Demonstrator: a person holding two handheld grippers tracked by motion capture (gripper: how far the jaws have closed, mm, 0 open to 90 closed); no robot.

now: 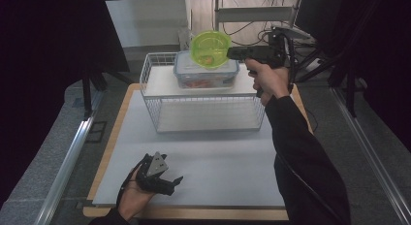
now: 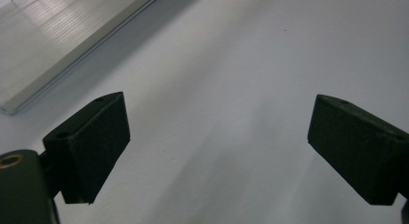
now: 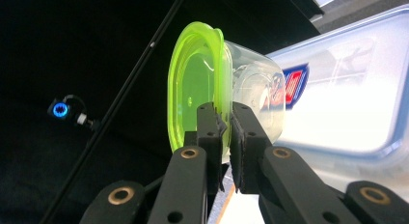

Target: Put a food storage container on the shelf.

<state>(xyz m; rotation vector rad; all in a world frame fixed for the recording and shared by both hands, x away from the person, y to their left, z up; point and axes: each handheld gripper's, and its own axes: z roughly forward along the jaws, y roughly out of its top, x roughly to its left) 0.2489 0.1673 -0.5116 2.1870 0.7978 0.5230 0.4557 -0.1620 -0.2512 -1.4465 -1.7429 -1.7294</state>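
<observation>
while right gripper (image 3: 225, 137) pinches green bowl (image 3: 197, 84) rim, high view shows left gripper (image 1: 167, 179) agape on table (image 1: 218, 162).

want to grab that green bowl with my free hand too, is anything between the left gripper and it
Yes: the white wire rack stands between. The left gripper lies low at the table's near edge; the green bowl hangs above the rack in the right gripper.

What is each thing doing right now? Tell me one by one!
Round green-lidded clear plastic container: tipped on its side, held up by its rim.
Rectangular blue-rimmed clear plastic box: lid on, sitting on the white wire rack.
Right gripper: shut on the container's rim.
Left gripper: open, empty.
</observation>
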